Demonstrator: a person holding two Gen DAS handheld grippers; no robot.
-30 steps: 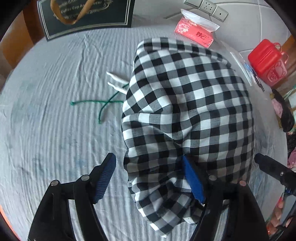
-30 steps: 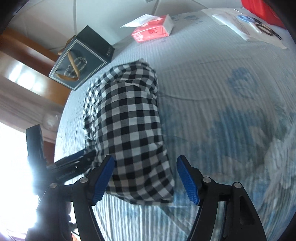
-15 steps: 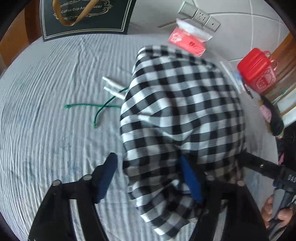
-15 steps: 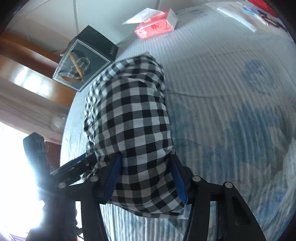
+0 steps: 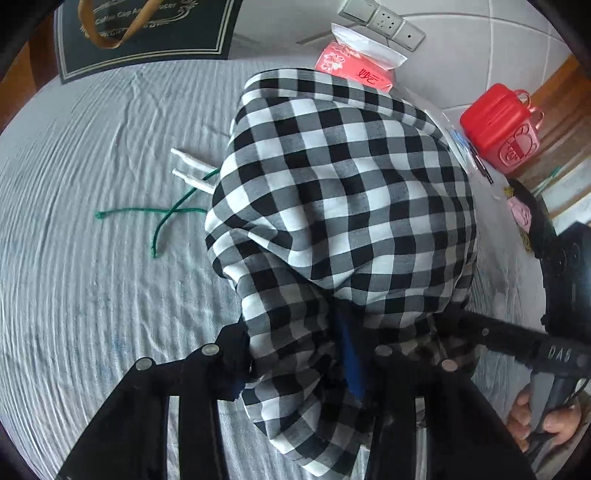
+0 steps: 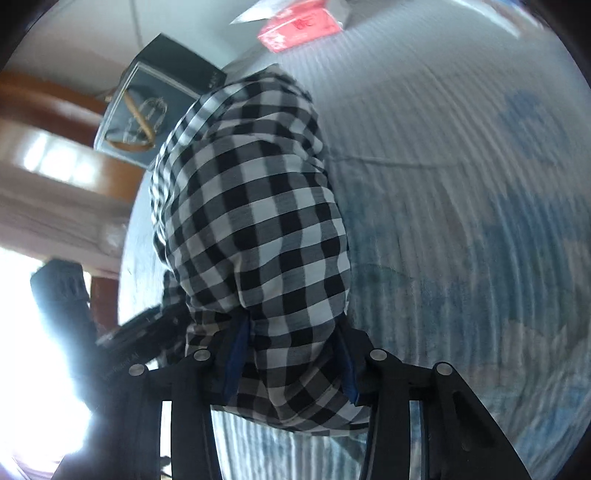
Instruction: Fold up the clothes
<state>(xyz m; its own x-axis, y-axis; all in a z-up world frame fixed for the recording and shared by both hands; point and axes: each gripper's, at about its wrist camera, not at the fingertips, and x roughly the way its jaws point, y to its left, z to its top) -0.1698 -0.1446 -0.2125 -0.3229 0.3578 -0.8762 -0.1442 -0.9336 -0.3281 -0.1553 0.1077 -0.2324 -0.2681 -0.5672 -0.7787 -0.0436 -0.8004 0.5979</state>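
We have the black-and-white checked garment (image 5: 340, 206) bunched in the middle of the frame, its near end gathered up off the pale striped bedsheet (image 5: 92, 288). Our left gripper (image 5: 295, 354) is pinching a fold of that near end at lower center of the left wrist view, cloth filling the gap between the blue pads (image 5: 351, 354). Our right gripper (image 6: 291, 362) pinches the same garment (image 6: 255, 221) at lower center of its own view, the checked cloth squeezed between both fingers and spilling below them. This view is smeared with motion blur, so we can only say the far end of the cloth seems to lie on the sheet.

In the left wrist view, a green cord (image 5: 162, 218) and two white plastic pieces (image 5: 192, 170) lie left of the garment, the pieces running under its edge. A red tissue pack (image 5: 354, 70) sits just beyond the garment at upper center, a red container (image 5: 498, 125) at upper right, and a dark gift bag (image 5: 147, 33) at upper left. The right gripper's body and the hand (image 5: 546, 421) holding it show at lower right.
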